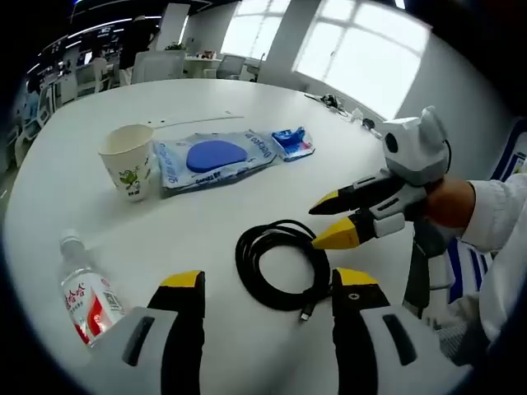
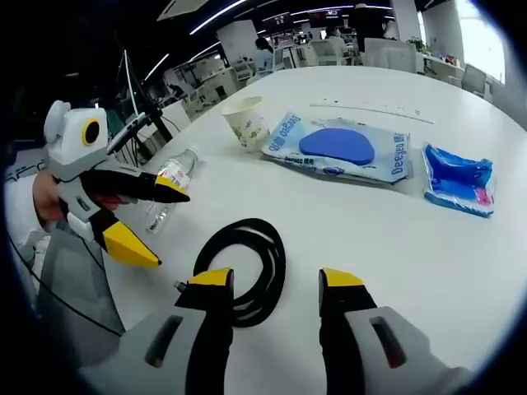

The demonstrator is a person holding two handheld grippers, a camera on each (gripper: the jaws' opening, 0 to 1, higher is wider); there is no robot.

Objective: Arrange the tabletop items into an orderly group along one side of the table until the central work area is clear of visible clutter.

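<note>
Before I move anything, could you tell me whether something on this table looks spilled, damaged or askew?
Nothing looks spilled or damaged. The water bottle lies on its side near the table edge, while the paper cup stands upright. The black cable is neatly coiled.

Five loose things on the white table (image 1: pixel 206 230), one of each kind.

One paper cup (image 1: pixel 128 160), one small water bottle (image 1: pixel 85 295) lying on its side, one coil of black cable (image 1: pixel 280 263), one large pack of wipes (image 1: pixel 216 157) with a blue oval on it, and one small blue packet (image 1: pixel 293 142) just beside that pack. Two handheld grippers are over the table, the left gripper (image 1: pixel 268 290) and the right gripper (image 2: pixel 271 280), each with two yellow-tipped jaws.
</note>
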